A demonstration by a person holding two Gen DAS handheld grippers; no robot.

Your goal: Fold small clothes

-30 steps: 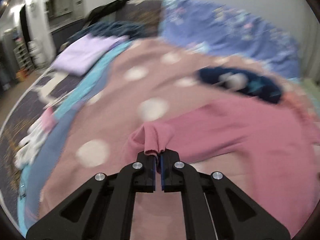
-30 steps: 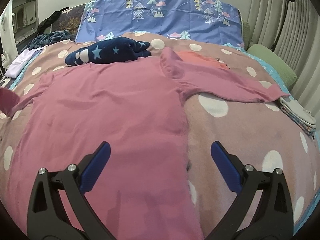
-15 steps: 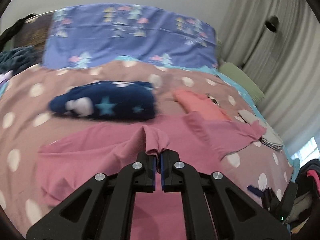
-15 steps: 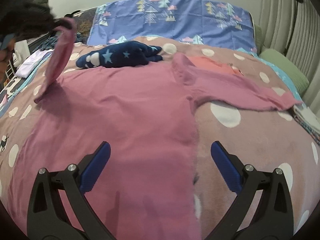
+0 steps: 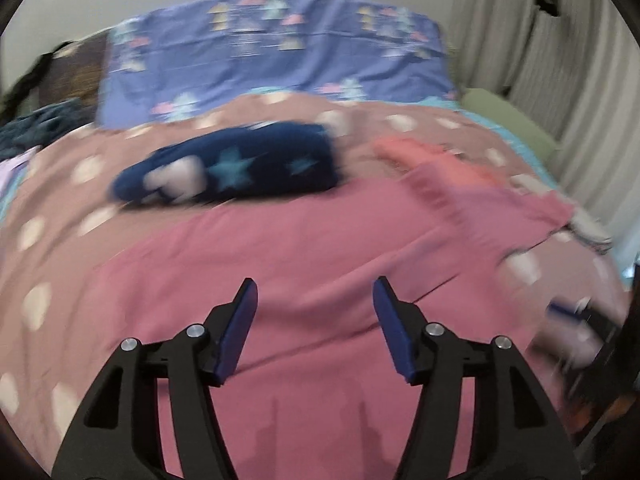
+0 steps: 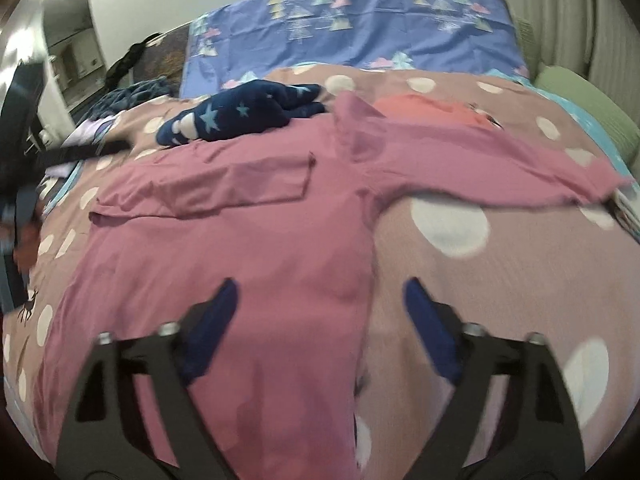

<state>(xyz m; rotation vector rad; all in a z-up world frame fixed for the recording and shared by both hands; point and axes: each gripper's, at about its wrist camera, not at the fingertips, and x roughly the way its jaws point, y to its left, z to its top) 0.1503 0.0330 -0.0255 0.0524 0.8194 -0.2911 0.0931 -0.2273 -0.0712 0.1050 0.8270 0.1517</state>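
A pink long-sleeved top (image 6: 256, 248) lies flat on the dotted bedspread (image 6: 480, 280). Its left sleeve (image 6: 224, 188) is folded across the chest; its right sleeve (image 6: 500, 164) stretches out to the right. My left gripper (image 5: 314, 292) hovers over the top (image 5: 304, 248), its jaws opening with nothing between them. My right gripper (image 6: 320, 296) hangs above the top's right side edge, jaws closing, and the pads are apart from the cloth.
A folded navy star-print garment (image 6: 240, 116) and an orange-pink garment (image 6: 432, 108) lie beyond the top. A blue patterned pillow (image 6: 352, 28) lines the headboard. More clothes (image 6: 132, 96) are piled at far left, a green cushion (image 6: 576, 96) and curtains at right.
My left gripper carried the left sleeve across over the chest and let it go, its jaws now apart. My right gripper's jaws have narrowed and it shifted slightly.
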